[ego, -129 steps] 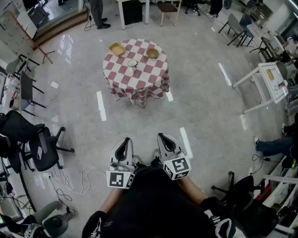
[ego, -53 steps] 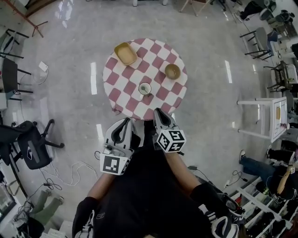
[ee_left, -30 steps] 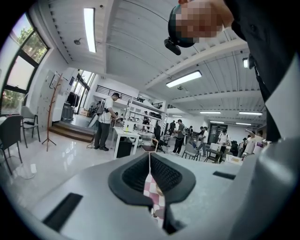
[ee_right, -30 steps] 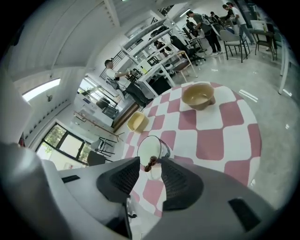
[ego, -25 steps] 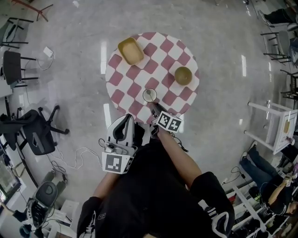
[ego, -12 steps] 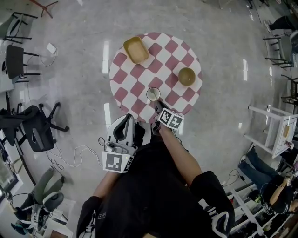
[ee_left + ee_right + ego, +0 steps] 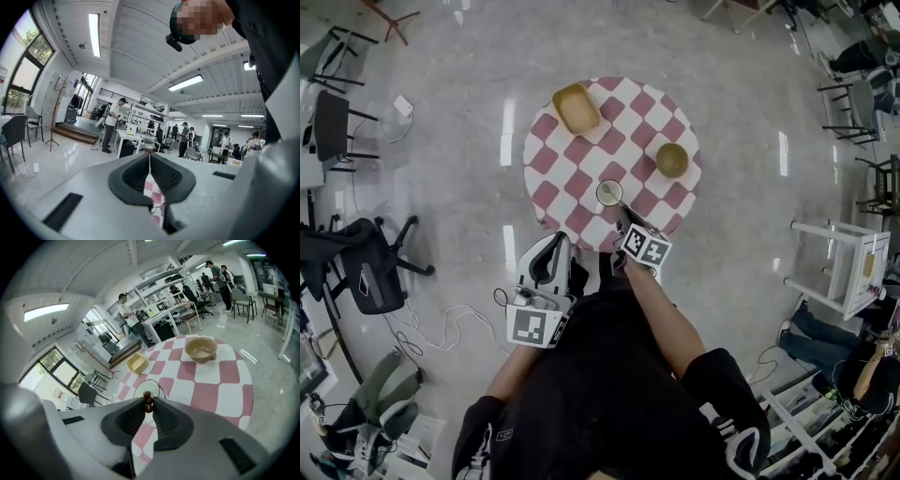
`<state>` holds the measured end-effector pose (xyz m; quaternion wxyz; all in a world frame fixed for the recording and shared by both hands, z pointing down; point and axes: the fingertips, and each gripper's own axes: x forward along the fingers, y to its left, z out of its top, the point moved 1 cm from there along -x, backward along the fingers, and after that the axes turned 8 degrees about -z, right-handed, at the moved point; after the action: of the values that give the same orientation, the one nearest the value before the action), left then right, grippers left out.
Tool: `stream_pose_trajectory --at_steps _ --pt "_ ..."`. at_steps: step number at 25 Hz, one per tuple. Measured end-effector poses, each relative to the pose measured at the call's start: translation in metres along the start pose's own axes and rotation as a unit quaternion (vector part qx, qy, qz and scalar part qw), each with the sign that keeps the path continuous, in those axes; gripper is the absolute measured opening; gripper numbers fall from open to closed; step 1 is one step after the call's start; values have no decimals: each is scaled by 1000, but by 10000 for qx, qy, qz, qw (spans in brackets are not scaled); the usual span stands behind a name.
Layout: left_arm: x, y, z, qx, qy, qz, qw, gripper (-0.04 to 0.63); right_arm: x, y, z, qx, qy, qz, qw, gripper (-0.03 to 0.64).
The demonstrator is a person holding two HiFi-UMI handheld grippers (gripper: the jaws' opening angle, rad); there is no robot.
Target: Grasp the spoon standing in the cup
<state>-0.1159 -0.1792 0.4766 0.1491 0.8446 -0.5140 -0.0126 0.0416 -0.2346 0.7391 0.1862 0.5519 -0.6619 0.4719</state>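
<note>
A clear glass cup (image 7: pixel 609 193) stands near the front of the round checkered table (image 7: pixel 581 178). A spoon (image 7: pixel 620 208) with a dark beaded handle leans out of it toward me. My right gripper (image 7: pixel 624 223) reaches over the table edge to it. In the right gripper view the cup (image 7: pixel 147 386) sits just past the jaw tips. The spoon's handle end (image 7: pixel 147 401) is between them, and the right gripper (image 7: pixel 148 406) is closing its pads against it. My left gripper (image 7: pixel 549 255) hangs back off the table; in its own view the left gripper (image 7: pixel 149 156) has its jaws together on nothing.
A yellow rectangular dish (image 7: pixel 577 108) sits at the table's far left and a round tan bowl (image 7: pixel 671 159) at its right. Both also show in the right gripper view, the dish (image 7: pixel 136 363) and the bowl (image 7: pixel 200 348). Office chairs and cables ring the floor.
I have walked up to the table and my right gripper has reached out to the cup. Over the last second it stays at the spoon handle; the left gripper keeps its place.
</note>
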Motion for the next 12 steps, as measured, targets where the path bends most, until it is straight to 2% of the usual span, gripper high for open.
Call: stream_pose_trajectory --at_steps 6,12 --pt "-17 -6 5 138 -201 -358 9991 17 -33 10 -5 -566 -449 -70 9974 66" --pt "-33 -19 11 288 -333 -802 9958 17 -90 31 -7 -782 -1066 13 9912 66"
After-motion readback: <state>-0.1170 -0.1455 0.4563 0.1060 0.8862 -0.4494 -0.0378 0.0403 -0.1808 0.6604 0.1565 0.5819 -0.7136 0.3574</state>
